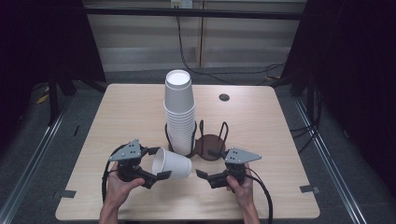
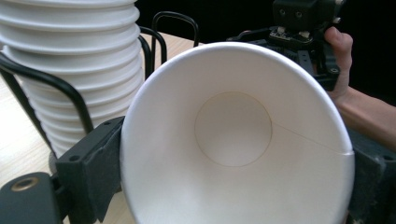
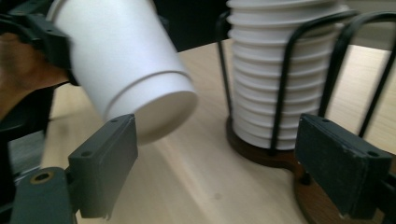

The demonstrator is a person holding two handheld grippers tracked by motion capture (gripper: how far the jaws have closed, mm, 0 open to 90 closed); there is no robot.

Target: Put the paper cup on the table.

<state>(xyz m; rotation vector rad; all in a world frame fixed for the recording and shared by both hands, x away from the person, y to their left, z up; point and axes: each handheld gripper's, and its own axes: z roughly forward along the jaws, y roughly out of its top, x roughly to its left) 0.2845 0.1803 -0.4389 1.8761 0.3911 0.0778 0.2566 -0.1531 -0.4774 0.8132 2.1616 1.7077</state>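
Observation:
A tall stack of white paper cups stands upside down in the left ring of a black wire holder, whose right ring has a bare dark base. My left gripper is shut on a single white cup, held sideways just above the table. Its mouth faces the left gripper's camera, so I look into the cup with a jaw on each side near the rim. My right gripper stands open to the right of the cup's base. In the right gripper view, the cup hangs ahead of the right gripper, the stack to its right.
The wooden table has a round cable hole at the back right. Dark curtains and floor rails flank it, and cables run along the floor behind. Each gripper trails a black cable toward the front edge.

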